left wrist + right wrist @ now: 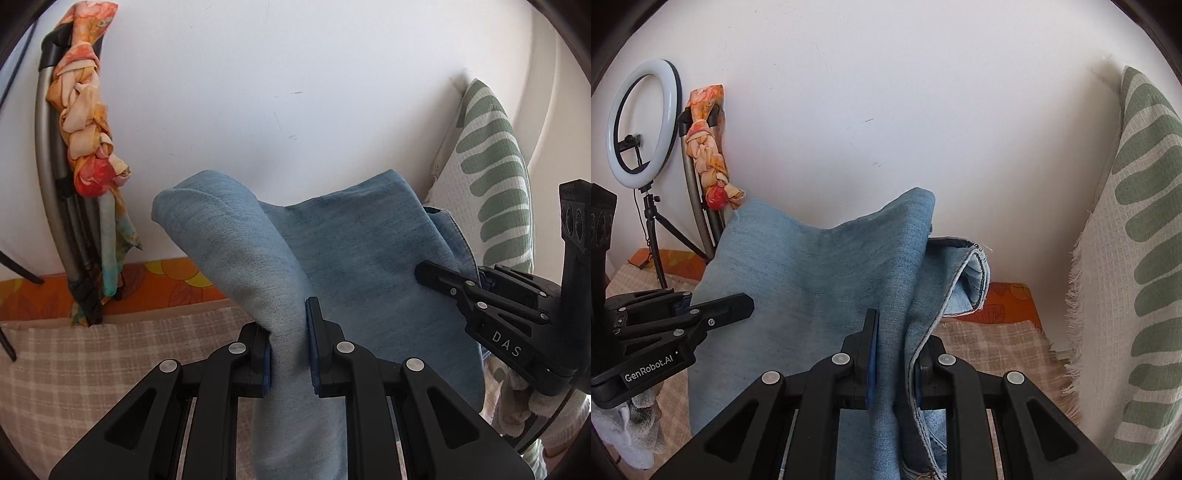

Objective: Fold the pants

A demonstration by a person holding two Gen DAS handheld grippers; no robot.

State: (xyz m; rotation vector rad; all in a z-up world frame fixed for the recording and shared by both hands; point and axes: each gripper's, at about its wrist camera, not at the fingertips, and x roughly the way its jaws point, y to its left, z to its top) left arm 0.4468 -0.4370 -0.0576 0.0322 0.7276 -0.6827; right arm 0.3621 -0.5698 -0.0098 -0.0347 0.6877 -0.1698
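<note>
Each hand-held gripper pinches a bunched edge of the blue denim pants [354, 251]: the left hand-held gripper [289, 354] and the right hand-held gripper [897, 363] hold them aloft between them, above the checked cloth [74, 362], probably to spread them for folding

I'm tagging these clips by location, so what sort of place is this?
Probably a room in a home, used partly for filming: a ring light on a tripod stands by the plain white wall, with a leaf-print cushion and a checked cloth beneath the jeans.
</note>
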